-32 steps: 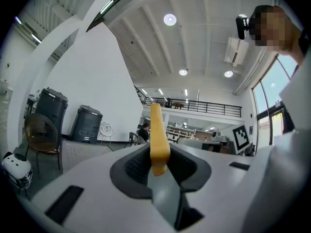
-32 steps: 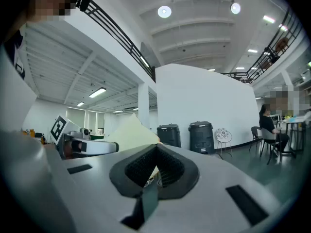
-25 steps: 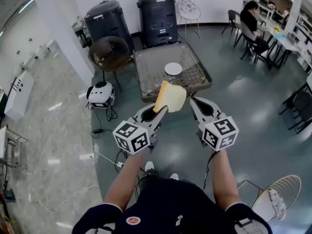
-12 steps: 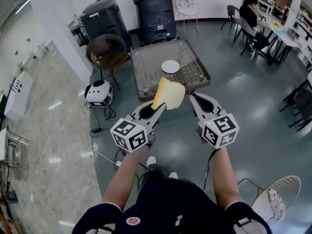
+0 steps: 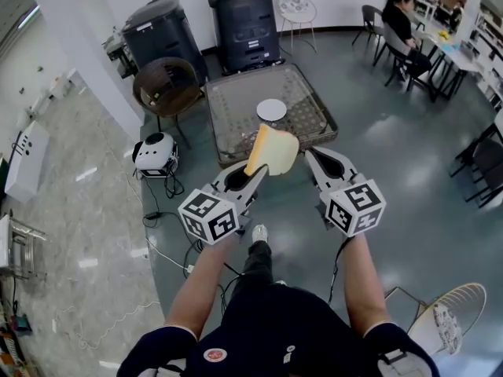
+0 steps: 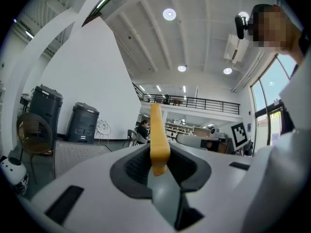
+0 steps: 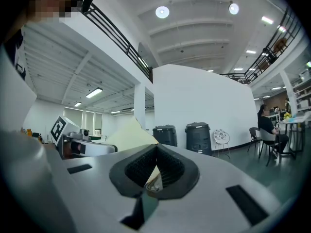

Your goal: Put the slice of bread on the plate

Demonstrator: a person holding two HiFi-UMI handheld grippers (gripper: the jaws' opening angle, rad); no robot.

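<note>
One more step in: the left gripper (image 5: 255,177), pinching the slice of bread (image 5: 273,149) upright in mid-air, has closed on the table (image 5: 228,128). The plate (image 5: 272,110) now sits at twelve o'clock just beyond the slice, and the right gripper (image 5: 308,154) rides at three o'clock, jaws pressed together, empty.

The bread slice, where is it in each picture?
Head view: in the middle, the slice of bread stands up in the left gripper, just below the plate.
Left gripper view: dead centre, seen edge-on between the jaws.
Right gripper view: left of centre, a pale wedge beyond the jaws.
Shared landmark: the two dark bins at the back.
</note>
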